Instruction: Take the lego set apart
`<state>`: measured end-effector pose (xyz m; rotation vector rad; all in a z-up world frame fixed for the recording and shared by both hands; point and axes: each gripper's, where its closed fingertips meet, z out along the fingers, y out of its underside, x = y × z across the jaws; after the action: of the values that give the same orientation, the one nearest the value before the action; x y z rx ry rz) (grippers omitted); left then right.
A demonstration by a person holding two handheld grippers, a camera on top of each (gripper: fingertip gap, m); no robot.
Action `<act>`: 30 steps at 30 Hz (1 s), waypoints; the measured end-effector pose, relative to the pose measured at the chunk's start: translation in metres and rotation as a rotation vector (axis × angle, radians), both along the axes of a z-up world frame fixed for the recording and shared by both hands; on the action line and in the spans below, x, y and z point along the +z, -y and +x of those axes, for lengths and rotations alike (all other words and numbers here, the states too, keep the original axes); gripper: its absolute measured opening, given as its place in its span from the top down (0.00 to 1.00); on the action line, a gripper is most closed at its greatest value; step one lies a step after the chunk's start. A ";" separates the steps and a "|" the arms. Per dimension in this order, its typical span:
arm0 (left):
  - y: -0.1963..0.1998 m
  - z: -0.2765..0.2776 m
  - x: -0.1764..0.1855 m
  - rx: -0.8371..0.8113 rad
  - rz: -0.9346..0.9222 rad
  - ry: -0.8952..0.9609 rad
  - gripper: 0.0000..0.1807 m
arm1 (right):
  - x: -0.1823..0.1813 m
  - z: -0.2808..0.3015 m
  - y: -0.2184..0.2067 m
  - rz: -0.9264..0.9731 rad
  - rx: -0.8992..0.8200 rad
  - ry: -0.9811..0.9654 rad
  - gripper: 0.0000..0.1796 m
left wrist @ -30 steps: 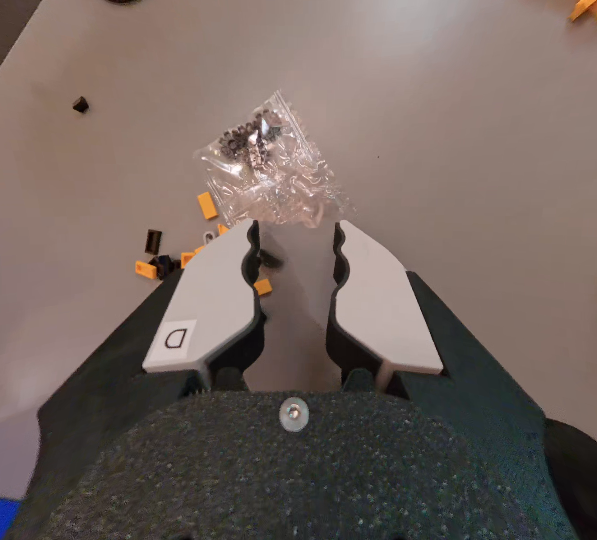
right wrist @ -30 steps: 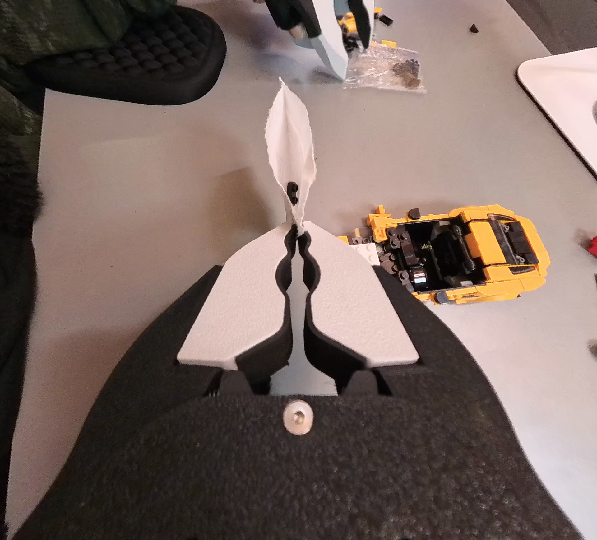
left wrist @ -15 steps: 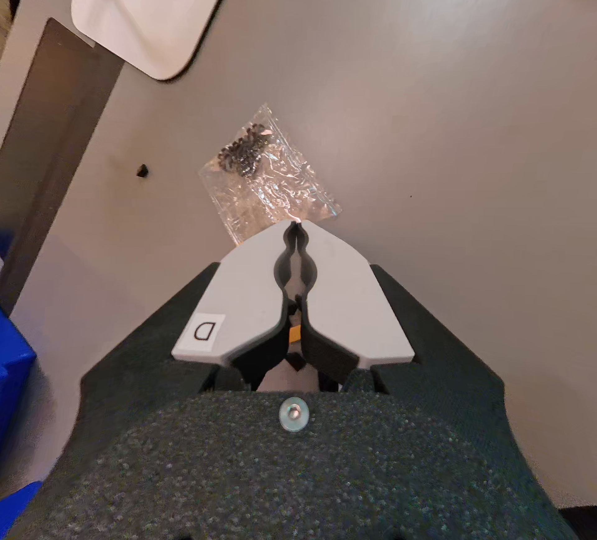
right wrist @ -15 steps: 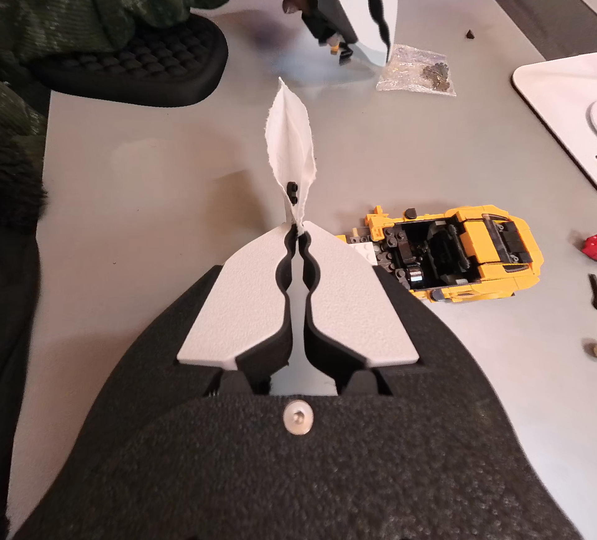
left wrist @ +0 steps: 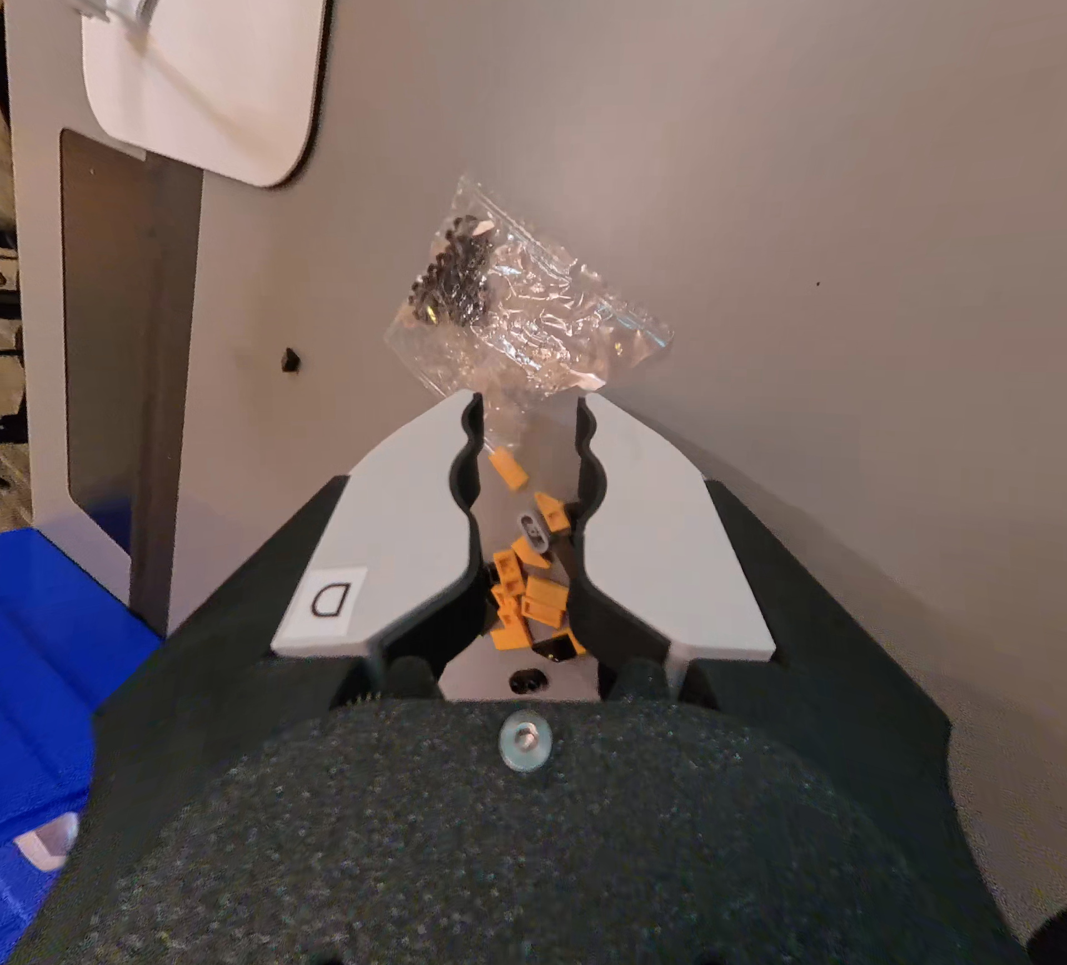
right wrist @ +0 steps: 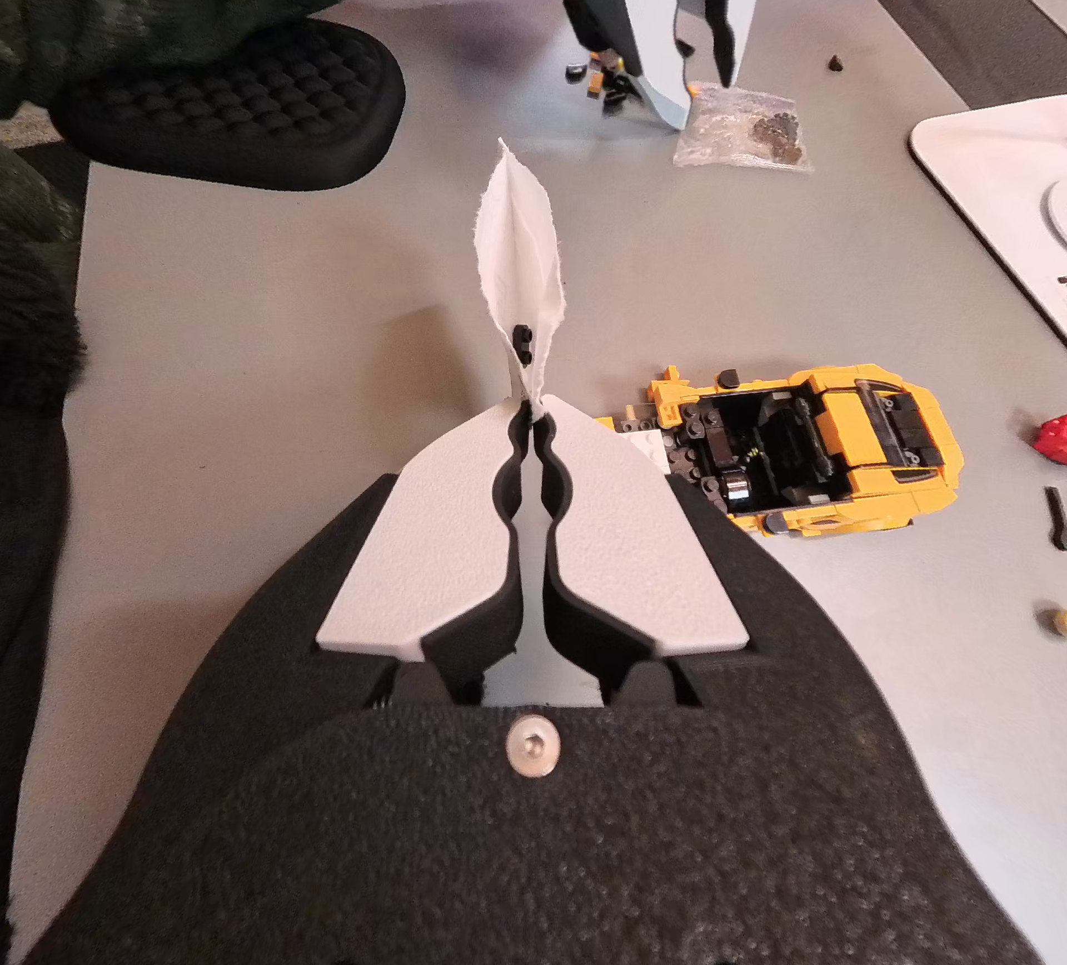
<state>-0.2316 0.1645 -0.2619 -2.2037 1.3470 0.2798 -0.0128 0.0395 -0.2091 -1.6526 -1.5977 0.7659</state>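
Yellow lego car (right wrist: 808, 452) lying part-stripped on the grey table (right wrist: 288, 360), right of the right gripper (right wrist: 532, 409).
Right gripper pinching one white scrap (right wrist: 519, 267) — apparently a carrier for one black stud piece (right wrist: 522, 344); left gripper (left wrist: 528, 403) hanging open, empty, over loose orange bricks (left wrist: 528, 602) beside one clear bag (left wrist: 519, 313).

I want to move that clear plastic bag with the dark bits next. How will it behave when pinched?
The clear plastic bag is crinkled thin film, so it will probably flop and crumple. The dark pieces sit bunched in one corner, so that end would likely sag. The glossy film may slip.
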 end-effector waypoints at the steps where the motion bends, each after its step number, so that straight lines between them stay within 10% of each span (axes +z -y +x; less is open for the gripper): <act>1: -0.003 0.000 -0.001 -0.010 -0.003 -0.014 0.85 | 0.000 0.000 0.000 0.000 0.000 -0.001 1.00; 3: -0.007 -0.002 -0.005 -0.020 -0.013 -0.051 1.00 | 0.000 0.000 0.000 0.000 0.000 -0.001 1.00; 21: -0.045 0.049 0.029 0.000 0.185 0.118 1.00 | -0.005 0.000 0.002 -0.003 0.006 0.005 1.00; 30: 0.024 -0.015 0.035 0.262 -0.157 0.310 0.82 | -0.005 -0.001 0.005 -0.005 0.016 0.003 1.00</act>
<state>-0.2469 0.1410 -0.2269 -2.4348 0.9424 -0.0769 -0.0135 0.0340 -0.2145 -1.6469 -1.6141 0.7760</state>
